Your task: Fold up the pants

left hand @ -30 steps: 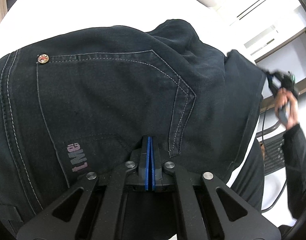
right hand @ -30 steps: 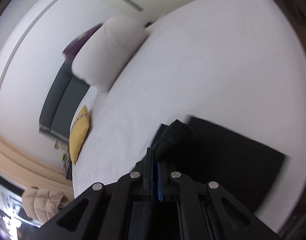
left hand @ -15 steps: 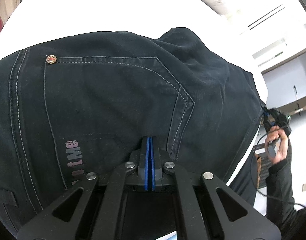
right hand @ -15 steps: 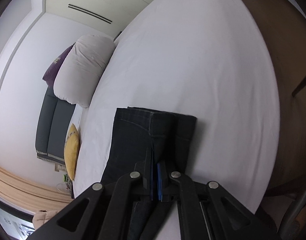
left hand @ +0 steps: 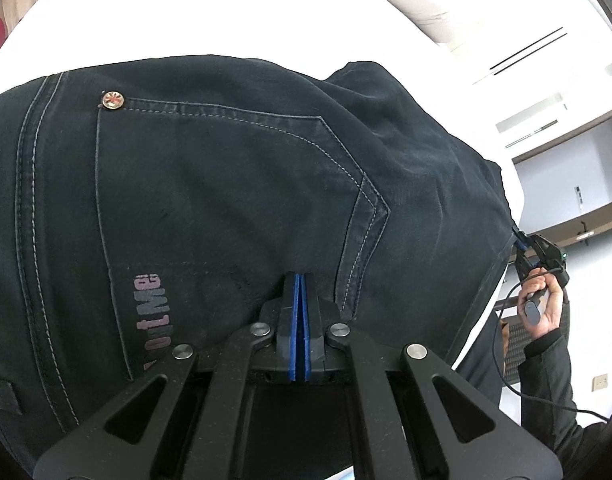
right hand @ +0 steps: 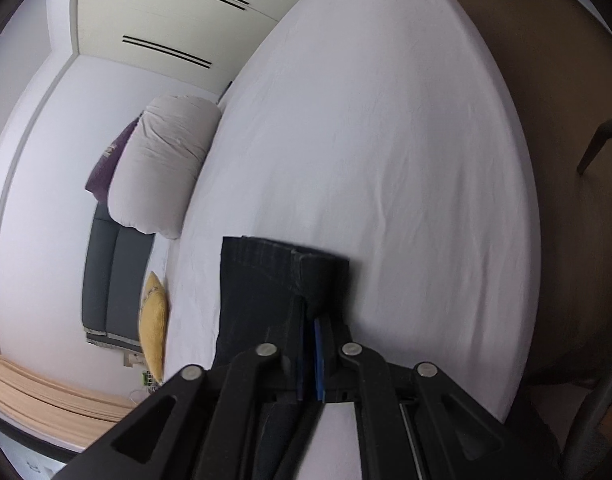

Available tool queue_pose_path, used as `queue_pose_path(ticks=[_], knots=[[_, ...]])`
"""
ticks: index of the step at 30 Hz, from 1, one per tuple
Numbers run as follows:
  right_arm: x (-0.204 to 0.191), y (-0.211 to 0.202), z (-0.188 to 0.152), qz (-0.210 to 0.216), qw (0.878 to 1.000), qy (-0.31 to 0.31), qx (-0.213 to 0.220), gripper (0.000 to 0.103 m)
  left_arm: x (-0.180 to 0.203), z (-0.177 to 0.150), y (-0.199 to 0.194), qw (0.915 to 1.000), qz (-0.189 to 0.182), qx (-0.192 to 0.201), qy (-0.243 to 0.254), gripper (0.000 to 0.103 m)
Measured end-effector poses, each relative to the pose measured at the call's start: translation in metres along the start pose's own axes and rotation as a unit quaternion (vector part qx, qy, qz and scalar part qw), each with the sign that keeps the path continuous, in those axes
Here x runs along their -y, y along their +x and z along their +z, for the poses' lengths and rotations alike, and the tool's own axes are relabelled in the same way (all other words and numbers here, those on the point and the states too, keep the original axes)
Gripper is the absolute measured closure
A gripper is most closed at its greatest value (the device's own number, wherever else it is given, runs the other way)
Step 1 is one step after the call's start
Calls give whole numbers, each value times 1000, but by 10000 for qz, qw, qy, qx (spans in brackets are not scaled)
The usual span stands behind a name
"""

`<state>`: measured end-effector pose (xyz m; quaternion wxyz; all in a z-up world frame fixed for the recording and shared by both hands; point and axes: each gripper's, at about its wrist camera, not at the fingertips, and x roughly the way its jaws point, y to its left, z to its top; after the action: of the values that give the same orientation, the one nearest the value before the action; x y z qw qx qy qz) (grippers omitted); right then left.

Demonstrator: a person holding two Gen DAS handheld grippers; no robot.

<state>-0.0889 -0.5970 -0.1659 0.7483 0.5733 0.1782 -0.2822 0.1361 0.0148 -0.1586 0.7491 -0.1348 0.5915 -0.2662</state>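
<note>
Now that the right hand-held gripper (right hand: pixel 310 328) has swung down and laid its pinched hem onto the bed (right hand: pixel 386 140), the pants (left hand: pixel 225 200) lie doubled ahead of the clenched left hand-held gripper (left hand: pixel 299 280), so release seems near.

Right hand-held gripper (right hand: pixel 310 324) lowered; dark pants (right hand: pixel 265 292) hem now flat on white bed (right hand: pixel 386 160).

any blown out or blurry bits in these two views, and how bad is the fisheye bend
Left wrist view: white bed sheet blown out, featureless; dark denim pants sharp, stitching legible; room lines at right bow strongly. Right wrist view: evenly lit, sheet wrinkles visible; pants' folded edge slightly soft; wardrobe and bed outline curve heavily.
</note>
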Motion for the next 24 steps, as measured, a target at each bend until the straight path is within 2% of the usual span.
queue_pose_path(ticks=[3,9,12,13,14,15,16,19,21,24], knots=[[-2,6,5,-203,9997,-140,-42,99,-1,-1,-1,10000,-6,-2,-4,102],[3,9,7,-133,9999,-20,-102,97,-12,-6,-10,9997,-166,23,-196,102],[4,-1,7,-67,9999,35,-134,88,-15,-9,-16,9995,-174,62,-254,102],[0,-9,5,-202,9998,-60,-33,79,-16,-12,-19,9995,-147,79,-263,102],[-8,-20,1,-444,9987,-249,85,59,-16,-13,-22,9995,-115,91,-270,102],[-15,-29,-5,-547,9977,-382,139,56,-15,-15,-26,9996,-72,125,-238,102],[-23,-38,-14,-431,9976,-522,109,56,-14,-17,-29,9997,-55,143,-198,102],[-49,-47,-58,182,9940,-854,-660,56,-14,-23,-34,9997,-77,170,-175,102],[-65,-47,-104,584,9837,-1048,-1338,56,-18,-27,-33,9993,-181,183,-281,102],[-75,-38,-159,831,9665,-1100,-2164,56,-28,-30,-34,9979,-376,212,-483,102]])
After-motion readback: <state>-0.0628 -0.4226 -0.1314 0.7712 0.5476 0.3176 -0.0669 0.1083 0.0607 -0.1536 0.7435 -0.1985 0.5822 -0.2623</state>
